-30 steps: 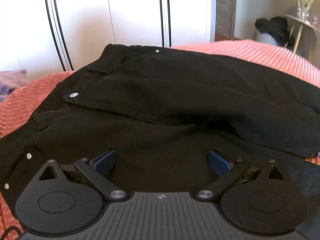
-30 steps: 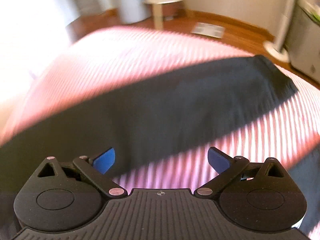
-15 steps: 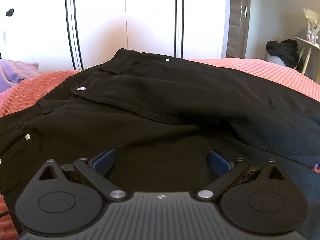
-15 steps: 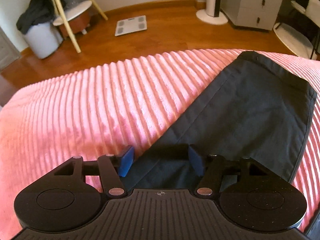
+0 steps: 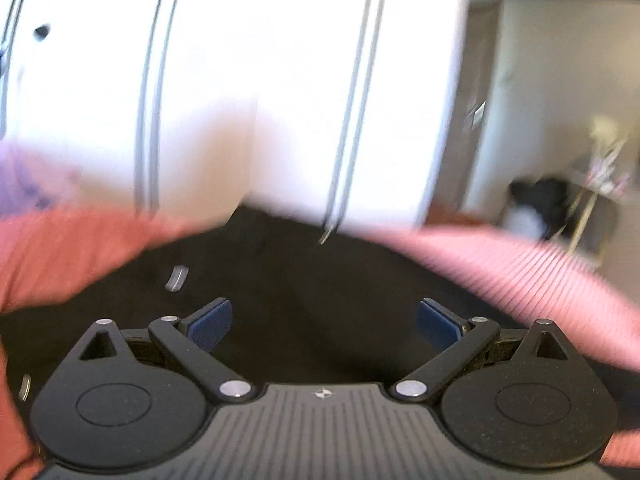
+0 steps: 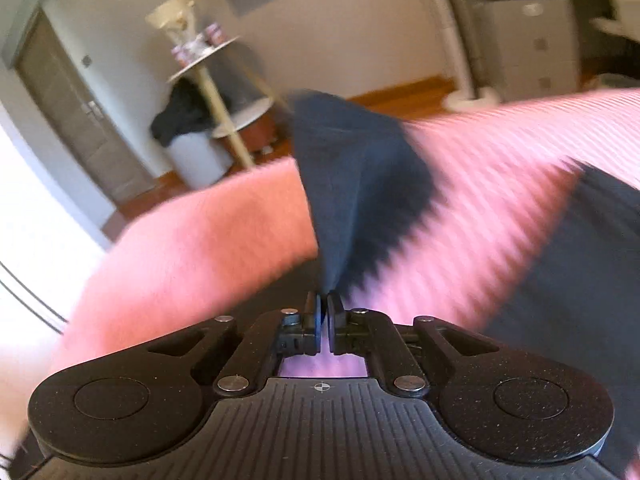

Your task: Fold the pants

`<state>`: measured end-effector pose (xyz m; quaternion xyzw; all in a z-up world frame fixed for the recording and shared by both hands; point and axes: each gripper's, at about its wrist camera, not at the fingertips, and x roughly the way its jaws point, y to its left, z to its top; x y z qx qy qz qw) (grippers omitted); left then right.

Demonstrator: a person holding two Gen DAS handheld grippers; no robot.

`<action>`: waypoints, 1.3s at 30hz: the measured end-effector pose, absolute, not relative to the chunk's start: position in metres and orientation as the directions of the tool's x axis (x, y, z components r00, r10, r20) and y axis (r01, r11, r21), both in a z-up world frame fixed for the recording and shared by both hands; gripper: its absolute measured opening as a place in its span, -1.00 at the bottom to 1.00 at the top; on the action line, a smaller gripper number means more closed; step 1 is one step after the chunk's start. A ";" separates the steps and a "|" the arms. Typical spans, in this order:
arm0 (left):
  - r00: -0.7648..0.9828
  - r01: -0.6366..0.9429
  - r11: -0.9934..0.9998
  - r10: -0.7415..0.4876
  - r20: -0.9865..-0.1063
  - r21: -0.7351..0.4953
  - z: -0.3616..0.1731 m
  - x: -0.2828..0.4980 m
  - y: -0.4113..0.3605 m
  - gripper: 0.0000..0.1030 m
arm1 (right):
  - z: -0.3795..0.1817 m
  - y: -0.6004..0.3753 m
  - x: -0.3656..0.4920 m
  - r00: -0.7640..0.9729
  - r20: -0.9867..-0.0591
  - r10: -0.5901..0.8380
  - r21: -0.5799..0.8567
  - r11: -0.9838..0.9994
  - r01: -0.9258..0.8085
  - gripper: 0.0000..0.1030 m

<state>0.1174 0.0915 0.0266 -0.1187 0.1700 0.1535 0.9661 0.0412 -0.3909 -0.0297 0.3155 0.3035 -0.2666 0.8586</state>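
The black pants [image 5: 304, 296] lie on a pink ribbed bedspread [image 5: 532, 280], their waist end blurred in the left wrist view. My left gripper [image 5: 324, 320] is open just above the dark cloth, its blue pads [image 5: 210, 320] apart and empty. In the right wrist view my right gripper [image 6: 324, 308] is shut on a pant leg's edge [image 6: 348, 184], which rises in a lifted peak above the bedspread [image 6: 500, 208]. More black cloth [image 6: 592, 264] lies at the right.
White wardrobe doors [image 5: 240, 88] stand behind the bed. A door, a side table [image 6: 212, 60] and a white bin with dark clothes [image 6: 192, 148] stand past the bed's far edge. A grey drawer unit [image 6: 532, 44] is at the right.
My right gripper has closed on the pant leg and lifted it off the bedspread. My left gripper has moved toward the waist end, still open; both views are blurred by motion.
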 end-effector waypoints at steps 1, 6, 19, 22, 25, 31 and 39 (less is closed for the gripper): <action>0.913 -0.282 0.934 0.192 -0.359 -0.219 0.033 0.127 0.097 0.92 | -0.042 -0.393 0.026 0.621 -0.716 -0.319 0.326 0.634 0.701 -0.97; 0.882 -0.159 0.811 -0.140 -0.450 -0.563 0.032 0.210 0.132 0.90 | -0.055 -0.435 0.004 0.708 -0.674 -0.210 0.511 0.560 0.653 -0.84; 0.760 -0.229 0.679 -0.322 -0.564 -0.697 -0.017 0.322 0.101 0.69 | -0.086 -0.456 0.020 0.834 -0.552 -0.015 0.792 0.305 0.529 0.17; 0.742 -0.252 0.688 -0.314 -0.593 -0.680 -0.026 0.341 0.090 0.28 | -0.097 -0.460 0.010 0.830 -0.556 0.050 0.824 0.166 0.542 0.03; 0.714 -0.280 0.682 -0.321 -0.622 -0.675 -0.037 0.353 0.083 -0.45 | -0.109 -0.458 0.022 0.835 -0.538 0.121 0.840 0.168 0.517 -0.06; 0.756 -0.220 0.722 -0.298 -0.583 -0.655 -0.015 0.324 0.080 -0.89 | -0.114 -0.469 0.037 0.863 -0.503 0.037 0.851 0.194 0.488 -0.61; 0.813 -0.047 0.788 -0.327 -0.481 -0.614 0.047 0.169 0.103 -0.90 | -0.067 -0.472 0.002 0.890 -0.442 -0.110 0.830 0.327 0.452 -0.88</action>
